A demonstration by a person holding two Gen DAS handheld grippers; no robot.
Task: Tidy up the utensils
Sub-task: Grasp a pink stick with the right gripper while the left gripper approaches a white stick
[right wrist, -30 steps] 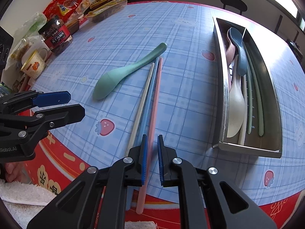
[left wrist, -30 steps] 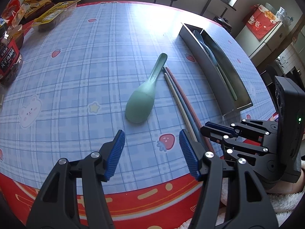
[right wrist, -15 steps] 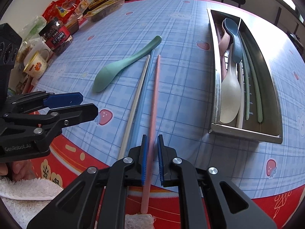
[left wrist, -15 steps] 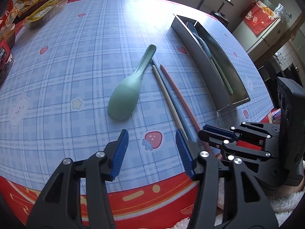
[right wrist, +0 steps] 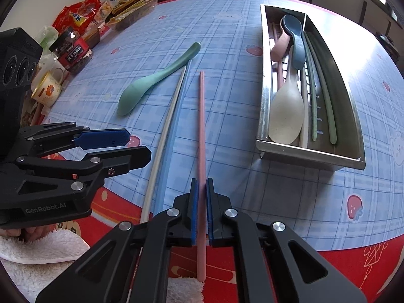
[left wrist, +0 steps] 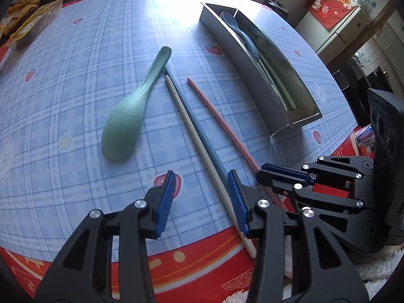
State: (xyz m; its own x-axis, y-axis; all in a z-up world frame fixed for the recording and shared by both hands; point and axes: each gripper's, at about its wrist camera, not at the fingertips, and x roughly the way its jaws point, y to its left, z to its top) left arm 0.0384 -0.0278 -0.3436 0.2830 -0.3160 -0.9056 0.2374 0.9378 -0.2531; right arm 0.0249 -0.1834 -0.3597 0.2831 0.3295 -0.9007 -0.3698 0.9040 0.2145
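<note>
Before you: a table (right wrist: 227, 32) under a blue checked cloth. On it, a steel utensil tray (right wrist: 265, 80) holding spoons and chopsticks. Your left gripper (left wrist: 199, 197) hovers with jaws spread wide and nothing between them. Your right gripper (right wrist: 201, 209) is clamped tight on a pink chopstick (right wrist: 201, 126), which points out over the cloth. A green spoon (left wrist: 126, 118) lies flat, with a white chopstick (left wrist: 192, 131) and a blue chopstick (left wrist: 202, 128) together just beside it.

Spoon (left wrist: 126, 116) left of three chopsticks (left wrist: 199, 131) on table (left wrist: 75, 63), tray (right wrist: 353, 116) holding utensils to their right
</note>
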